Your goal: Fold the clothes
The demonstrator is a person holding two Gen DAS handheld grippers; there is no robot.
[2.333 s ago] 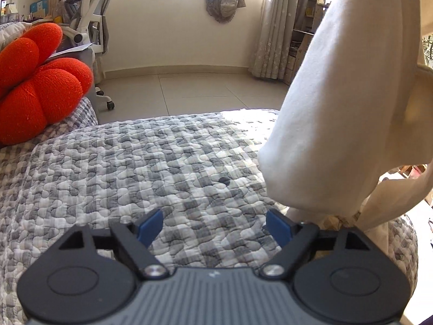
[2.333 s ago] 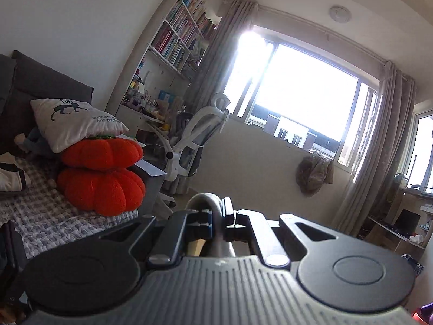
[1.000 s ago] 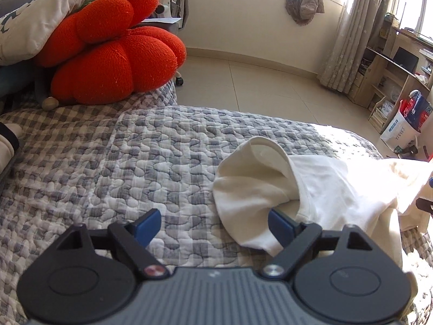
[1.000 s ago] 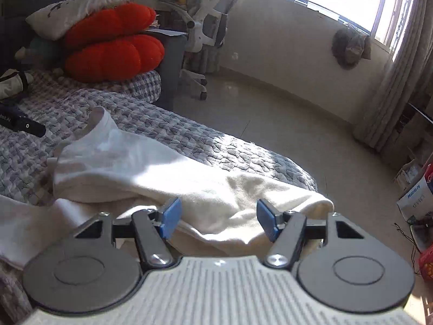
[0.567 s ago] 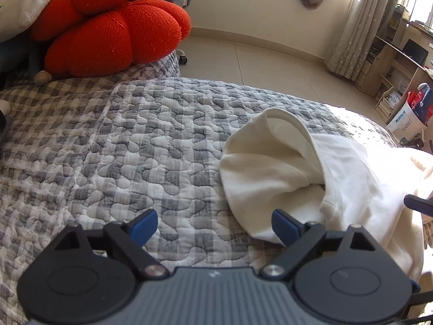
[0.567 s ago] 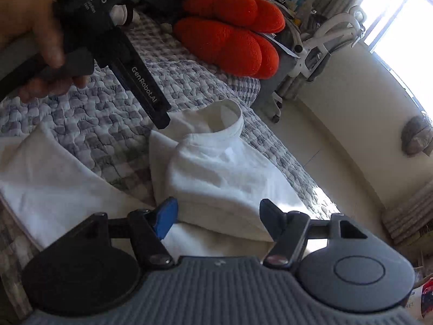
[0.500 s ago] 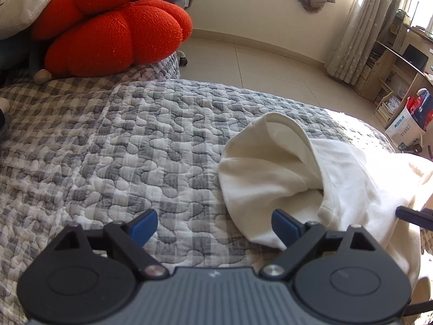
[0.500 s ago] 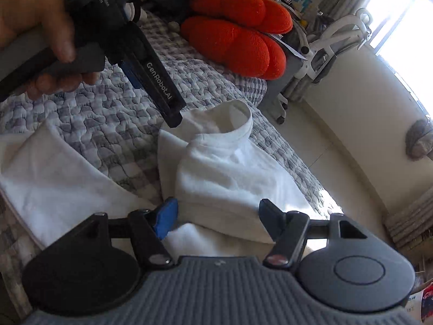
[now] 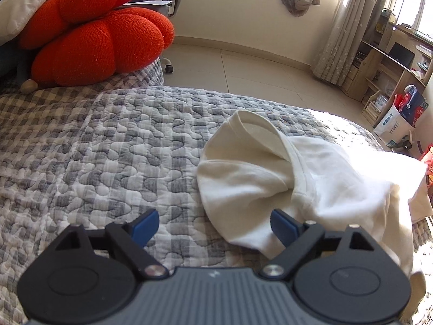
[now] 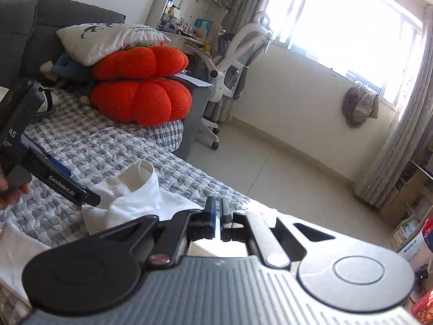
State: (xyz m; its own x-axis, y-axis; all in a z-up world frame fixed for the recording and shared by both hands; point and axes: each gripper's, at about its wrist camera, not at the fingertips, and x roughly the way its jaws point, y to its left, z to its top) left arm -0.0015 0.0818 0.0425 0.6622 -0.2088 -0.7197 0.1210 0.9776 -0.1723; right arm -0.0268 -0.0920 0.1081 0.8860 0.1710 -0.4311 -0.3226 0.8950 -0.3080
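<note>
Lying on the grey checked quilt (image 9: 108, 140), right of the orange pumpkin cushions (image 9: 92, 35), the cream shirt (image 9: 270, 178) sits crumpled, collar gaping toward the far side. Left gripper (image 9: 213, 223) hovers spread wide at its near edge, pinching nothing. Right gripper (image 10: 217, 216) has pressed its jaws together, and no cloth shows between them. Spreading seems the step in hand; next, each should catch a shoulder and pull the shirt flat.
</note>
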